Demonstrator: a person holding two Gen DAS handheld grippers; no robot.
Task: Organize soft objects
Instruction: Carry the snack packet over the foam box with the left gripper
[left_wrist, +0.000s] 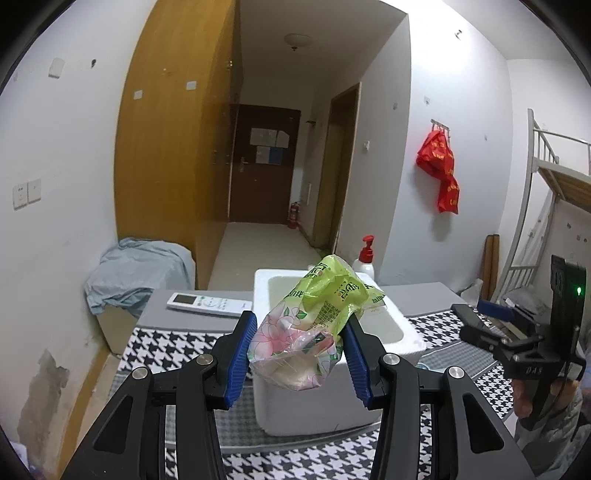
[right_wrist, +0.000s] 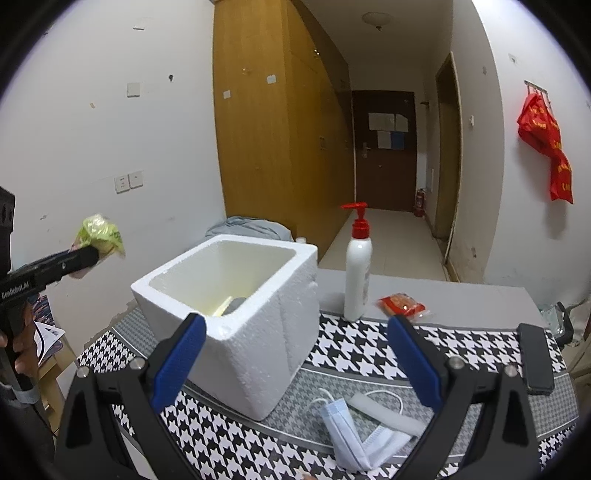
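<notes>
I am pinching a green tissue pack in my left tool before the foam box, while my spread right tool is hovering above the unsorted face mask.

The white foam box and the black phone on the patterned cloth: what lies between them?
In the right wrist view, a blue face mask and white foam strip.

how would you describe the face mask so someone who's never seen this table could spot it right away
Find the white foam box on the black-and-white houndstooth cloth. On the grey band of cloth just right of the box's near corner lies the pale blue face mask, folded, with white ear loops. A plain white foam strip touches it, but only the mask is blue and pleated.
</notes>
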